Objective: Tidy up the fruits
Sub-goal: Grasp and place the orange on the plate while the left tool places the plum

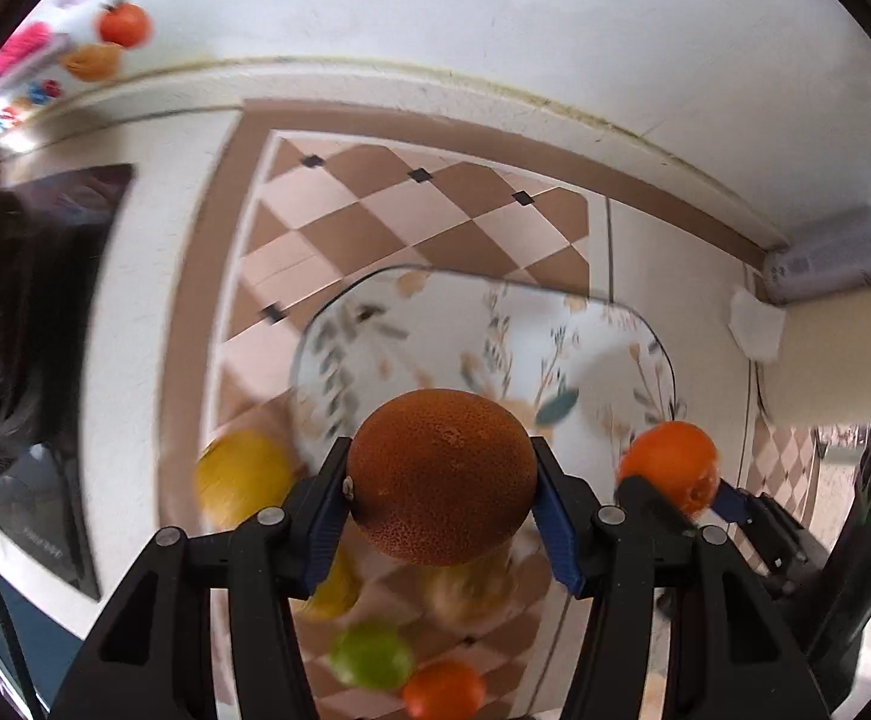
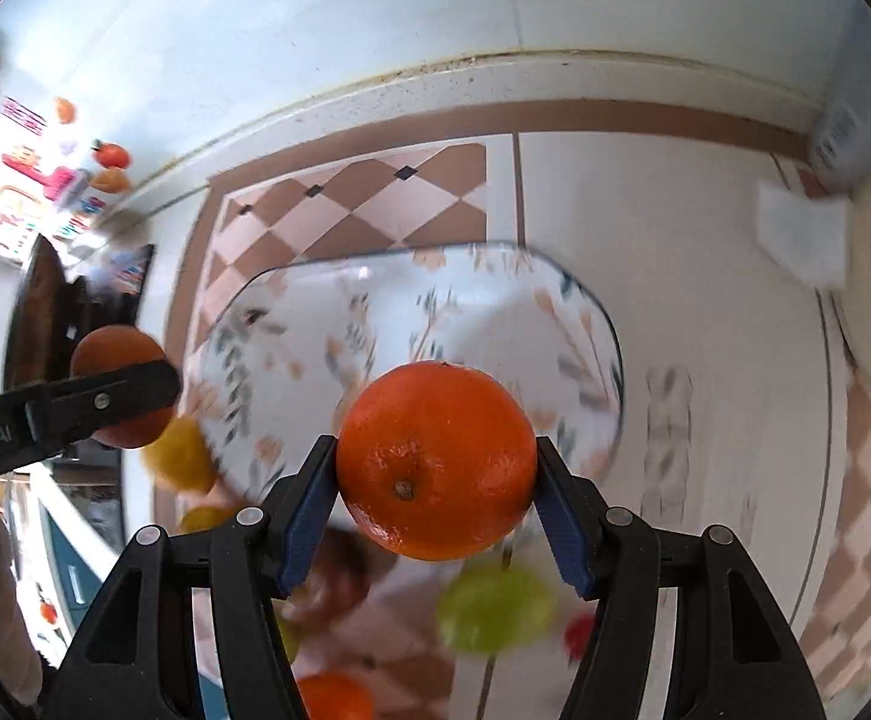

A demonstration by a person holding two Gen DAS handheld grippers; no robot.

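Both grippers are raised above the floor, each with fruit clamped between its blue-padded fingers. The left gripper (image 1: 441,501) has closed on a dark, rough-skinned orange (image 1: 441,474), pads pressed to its sides at 9 and 3 o'clock. The right gripper (image 2: 435,486) grips a bright orange (image 2: 435,459) the same way, its stem dimple facing the camera. In the left view, the right gripper (image 1: 675,492) and its bright fruit (image 1: 672,462) show at 3 o'clock; in the right view, the left gripper's black arm (image 2: 75,402) crosses in front of the dark orange (image 2: 117,354) at 9 o'clock.

Beyond both held fruits, toward 12 o'clock, lies a flower-patterned tray (image 1: 375,324) (image 2: 291,300) on the checkered floor (image 1: 411,210). Loose fruit sits below, blurred: a yellow one (image 1: 240,474) at 9 o'clock of the dark orange, a green one (image 1: 369,654) and a small orange one (image 1: 444,690) toward 6 o'clock.
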